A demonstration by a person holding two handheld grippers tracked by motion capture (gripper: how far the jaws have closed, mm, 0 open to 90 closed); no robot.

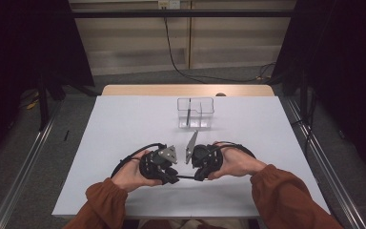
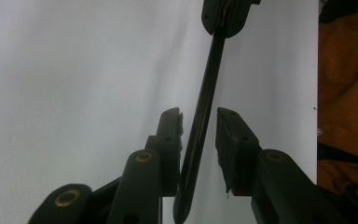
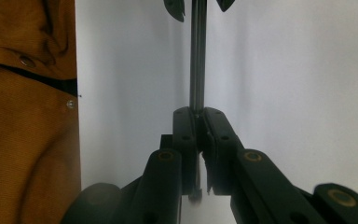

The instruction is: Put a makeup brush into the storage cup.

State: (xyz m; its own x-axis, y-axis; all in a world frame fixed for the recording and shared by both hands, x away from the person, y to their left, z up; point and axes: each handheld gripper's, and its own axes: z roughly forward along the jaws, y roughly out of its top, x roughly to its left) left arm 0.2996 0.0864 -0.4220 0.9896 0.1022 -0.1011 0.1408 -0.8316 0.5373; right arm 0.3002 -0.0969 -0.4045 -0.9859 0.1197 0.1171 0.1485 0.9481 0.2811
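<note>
Both hands sit low over the near middle of the white table (image 1: 124, 124), forearms in rust sleeves coming in from the bottom and angling toward each other. The left gripper (image 1: 164, 167) and right gripper (image 1: 201, 164) face one another, almost nose to nose, with a thin black rod (image 1: 187, 177) running level between them.

In the right gripper view, the right gripper (image 3: 199, 112) has its jaws clenched tight on the rod (image 3: 197, 56), which runs straight out from between the tips toward the other gripper's jaws at the top edge. A sleeve (image 3: 28, 116) hangs just left of these jaws.

In the left gripper view, the left gripper (image 2: 199, 114) has its jaws set either side of the rod (image 2: 205, 102). The rod leans against the left jaw, while a clear gap stays on the right side, so this is no full pinch. The rod's far end sits gripped in the opposite jaws at the top.

Beyond both grippers, well apart from the jaws, a clear box (image 1: 196, 113) stands upright on the table.
</note>
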